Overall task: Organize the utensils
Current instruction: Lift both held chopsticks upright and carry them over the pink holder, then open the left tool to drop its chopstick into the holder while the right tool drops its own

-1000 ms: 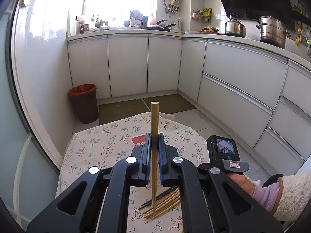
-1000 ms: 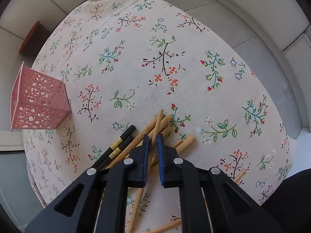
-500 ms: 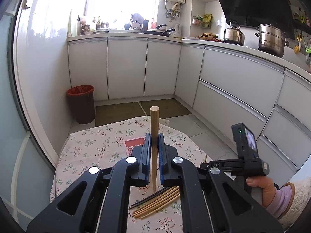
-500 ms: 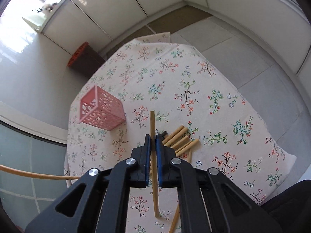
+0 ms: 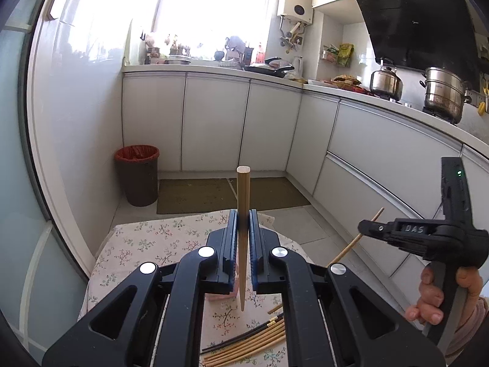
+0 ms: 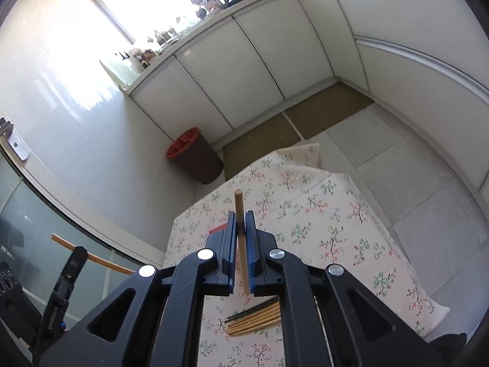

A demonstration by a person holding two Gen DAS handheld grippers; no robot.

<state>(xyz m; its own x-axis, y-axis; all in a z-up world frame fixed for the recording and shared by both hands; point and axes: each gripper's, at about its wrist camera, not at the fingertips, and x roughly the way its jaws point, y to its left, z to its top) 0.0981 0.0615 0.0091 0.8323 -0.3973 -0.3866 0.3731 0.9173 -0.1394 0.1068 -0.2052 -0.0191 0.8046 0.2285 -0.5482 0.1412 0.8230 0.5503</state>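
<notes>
My left gripper point(image 5: 243, 229) is clamped on a wooden chopstick point(image 5: 243, 202), upright between the blue pads, blunt end up, tip hanging above the table point(image 5: 146, 244). My right gripper point(image 6: 241, 229) is clamped on a second chopstick point(image 6: 239, 211) the same way; in the left view it shows side-on point(image 5: 363, 227) with that stick point(image 5: 351, 246) slanting through it, lower end hidden behind my left gripper's body. My hand point(image 5: 440, 296) on the right handle is cut off by the frame edge. The pink basket point(image 5: 221, 297) is almost fully hidden behind the left jaws, only a sliver shows; in the right view just a red-pink edge point(image 6: 217, 229). The loose chopsticks point(image 5: 250, 341) lie in a pile on the floral cloth, partly covered by the gripper arms, a couple of black ones among the wooden. Readable writing: "DAS" on the right gripper's side, start of the word cut off. The range hood point(image 5: 418, 18) logo is too small to read.
</notes>
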